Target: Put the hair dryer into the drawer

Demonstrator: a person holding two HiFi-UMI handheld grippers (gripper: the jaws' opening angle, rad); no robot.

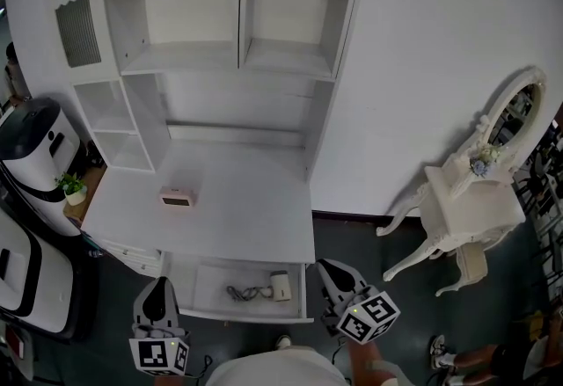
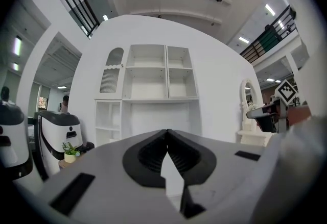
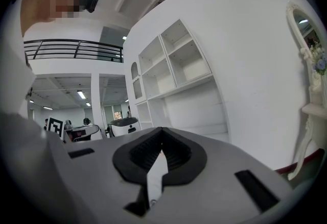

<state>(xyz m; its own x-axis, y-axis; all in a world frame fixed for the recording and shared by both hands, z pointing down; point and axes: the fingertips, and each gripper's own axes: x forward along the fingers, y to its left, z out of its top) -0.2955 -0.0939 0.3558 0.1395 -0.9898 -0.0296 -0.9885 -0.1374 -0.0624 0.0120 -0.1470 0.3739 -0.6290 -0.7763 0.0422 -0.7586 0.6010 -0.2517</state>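
A white hair dryer point(image 1: 280, 286) lies in the open drawer point(image 1: 204, 273) under the white desk top point(image 1: 246, 217), its dark cord point(image 1: 246, 293) coiled beside it on the left. My left gripper point(image 1: 158, 283) hangs in front of the drawer's left corner, shut and empty. My right gripper point(image 1: 325, 265) is just right of the drawer's front corner, also shut and empty. In the left gripper view the left gripper's point(image 2: 167, 131) jaws meet, facing the white shelf unit point(image 2: 158, 80). The right gripper's point(image 3: 161, 130) jaws meet too. Neither gripper view shows the drawer.
A small pink clock point(image 1: 177, 197) sits on the desk top. Open shelves point(image 1: 237, 59) rise behind it. A white-and-black machine point(image 1: 35, 147) and a potted plant point(image 1: 72, 188) stand at the left. A white dressing table point(image 1: 471, 204) with an oval mirror stands at the right.
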